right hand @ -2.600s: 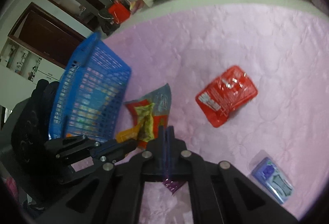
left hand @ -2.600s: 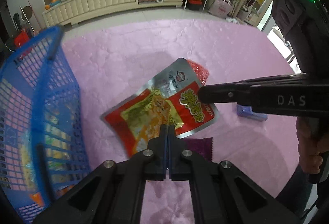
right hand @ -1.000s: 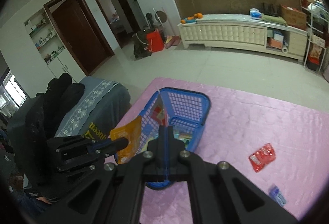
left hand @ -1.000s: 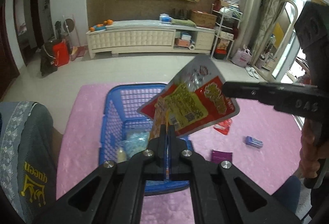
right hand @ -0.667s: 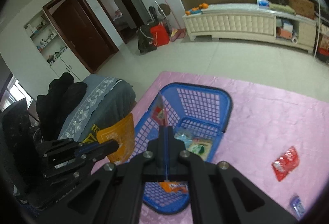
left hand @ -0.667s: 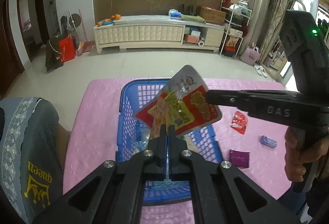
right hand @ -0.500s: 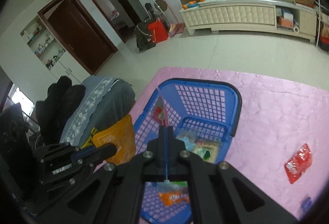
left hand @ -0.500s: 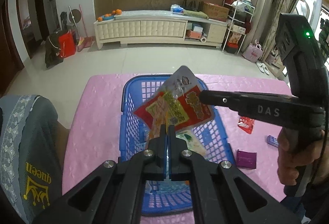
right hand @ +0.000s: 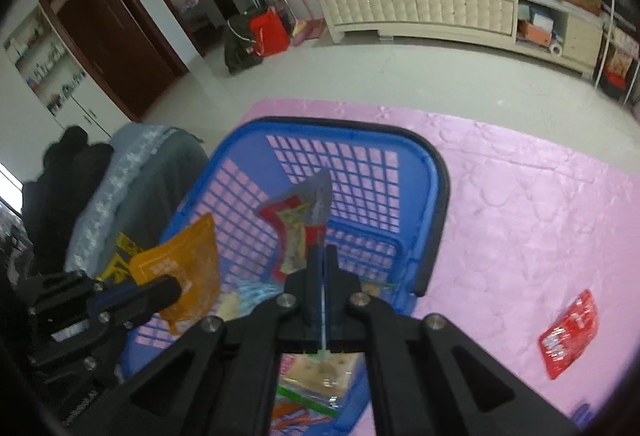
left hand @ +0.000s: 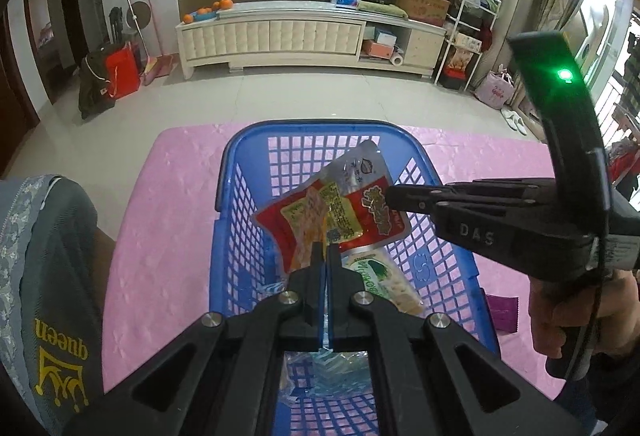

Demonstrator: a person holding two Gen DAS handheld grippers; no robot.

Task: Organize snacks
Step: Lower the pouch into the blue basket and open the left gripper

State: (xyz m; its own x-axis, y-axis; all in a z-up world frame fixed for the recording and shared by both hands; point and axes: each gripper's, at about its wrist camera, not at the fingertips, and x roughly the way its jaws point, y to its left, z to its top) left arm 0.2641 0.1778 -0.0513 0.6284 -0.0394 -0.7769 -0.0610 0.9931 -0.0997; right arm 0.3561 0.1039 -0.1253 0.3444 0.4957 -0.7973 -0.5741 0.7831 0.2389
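Note:
A blue mesh basket [left hand: 320, 128] stands on the pink mat [left hand: 168, 196]; it also shows in the right wrist view [right hand: 436, 172]. My left gripper [left hand: 324, 252] is shut on an orange snack bag [right hand: 184, 268] and holds it over the basket. My right gripper [right hand: 320, 256] is shut on a red and silver snack pack [left hand: 340, 204] above the basket; it also shows in the left wrist view [left hand: 390, 196]. Several snack packs lie in the basket, among them a green cracker pack [left hand: 380, 280].
A red snack pack [right hand: 570, 332] and a purple packet [left hand: 502, 312] lie on the mat to the right of the basket. A person's grey-clad leg [left hand: 48, 276] is at the left. A white cabinet [left hand: 312, 36] stands at the far wall.
Both grippers have lifted their snack packs off the mat, carried them left over the basket and lowered them toward it. The basket now fills the middle of both views.

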